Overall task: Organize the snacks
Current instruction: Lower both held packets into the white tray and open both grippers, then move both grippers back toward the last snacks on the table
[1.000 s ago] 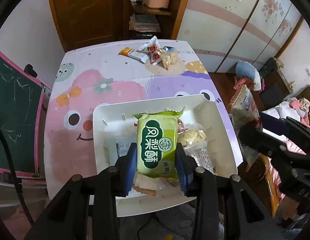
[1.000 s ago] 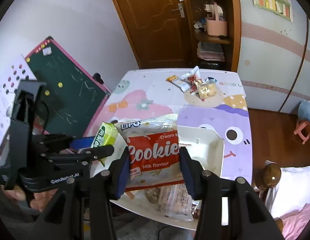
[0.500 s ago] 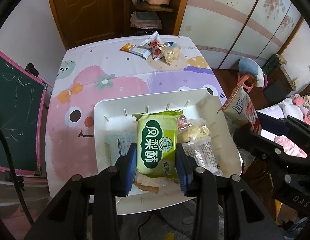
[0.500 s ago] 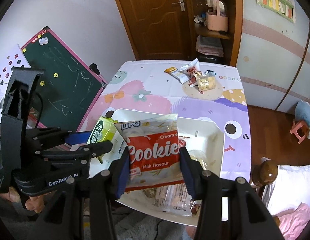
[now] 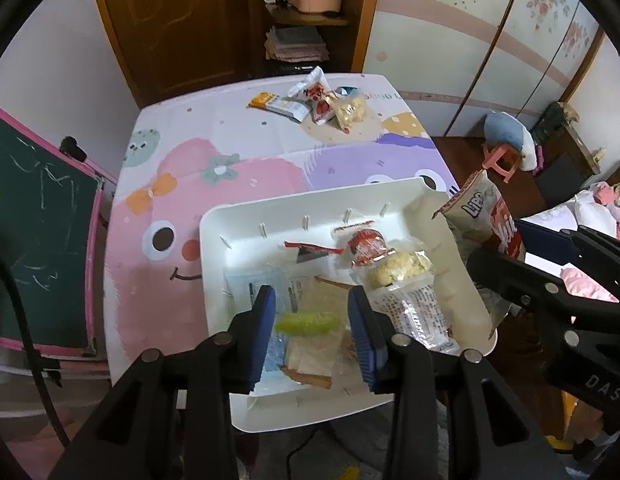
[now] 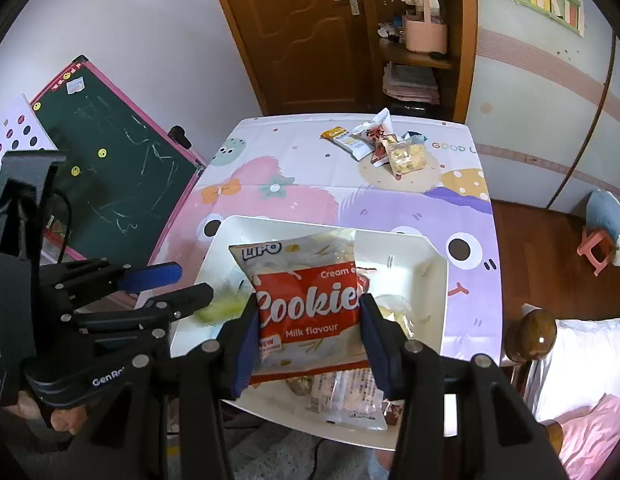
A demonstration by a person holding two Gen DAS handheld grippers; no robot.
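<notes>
My left gripper [image 5: 312, 322] is open above the near part of the white tray [image 5: 246, 224]. A blurred green snack packet [image 5: 308, 323] is between its jaws, falling free; it also shows as a green blur in the right wrist view [image 6: 222, 307]. My right gripper [image 6: 308, 334] is shut on a red and white Cookies packet [image 6: 306, 300], held above the tray [image 6: 401, 248]. The tray holds several wrapped snacks [image 5: 389, 256]. A few more snacks [image 5: 321, 100] lie at the table's far end.
The table [image 5: 230, 148] has a cartoon cloth. A green chalkboard [image 5: 34, 240] leans at its left side. A wooden door and shelf [image 5: 302, 20] stand behind the table. A bed [image 6: 581, 360] and a pink stool [image 5: 501, 160] are on the right.
My left gripper has opened and let go of the green packet, which now drops toward the tray. My right gripper has brought the Cookies packet further over the tray.
</notes>
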